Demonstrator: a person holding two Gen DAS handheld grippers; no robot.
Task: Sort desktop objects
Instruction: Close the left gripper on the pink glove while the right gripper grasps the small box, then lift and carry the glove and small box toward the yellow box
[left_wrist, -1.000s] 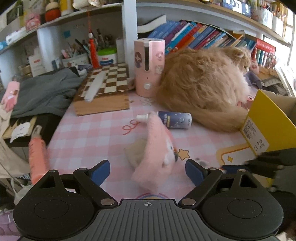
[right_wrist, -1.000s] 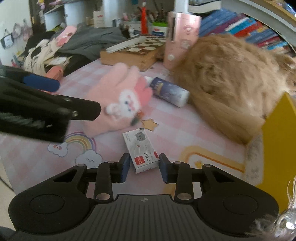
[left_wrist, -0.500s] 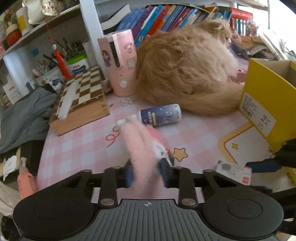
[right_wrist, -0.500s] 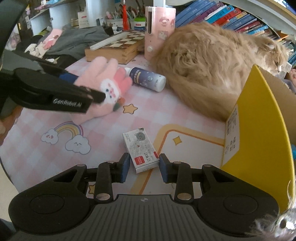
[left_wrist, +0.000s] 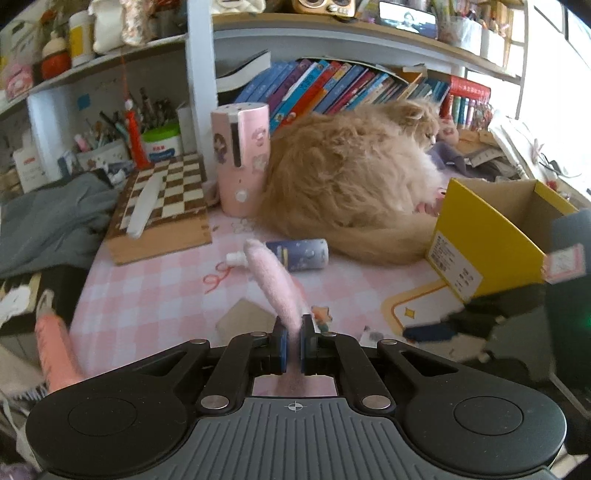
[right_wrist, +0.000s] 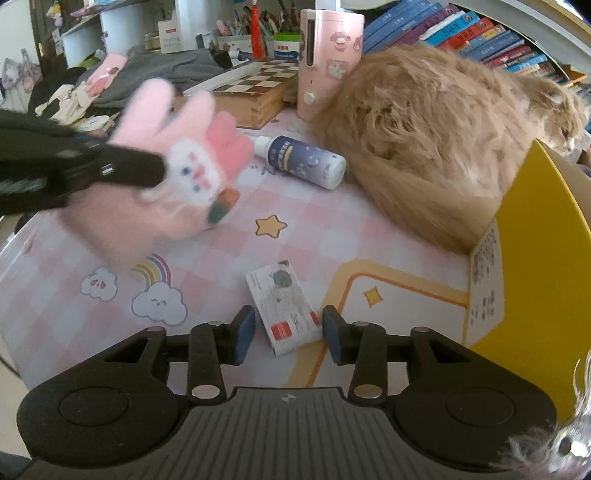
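My left gripper (left_wrist: 291, 345) is shut on the cuff of a pink bunny glove (left_wrist: 273, 280), which stands up edge-on between the pads. In the right wrist view the glove (right_wrist: 177, 173) hangs above the pink checked mat, with the left gripper (right_wrist: 110, 170) coming in from the left. My right gripper (right_wrist: 288, 334) points down at the mat and its jaws are opening. A small white card box (right_wrist: 284, 306) lies flat between them, and neither pad touches it. The open yellow carton (right_wrist: 535, 258) stands just to the right.
A fluffy ginger cat (left_wrist: 351, 184) lies at the back, against the yellow carton (left_wrist: 491, 236). A dark blue bottle (left_wrist: 299, 254) lies on its side in front of a pink dispenser (left_wrist: 242, 158). A chessboard box (left_wrist: 162, 206) and grey cloth sit at the left.
The left jaws went from wide open to shut on the pink glove and lifted it off the mat. The right jaws have spread away from the white card box.
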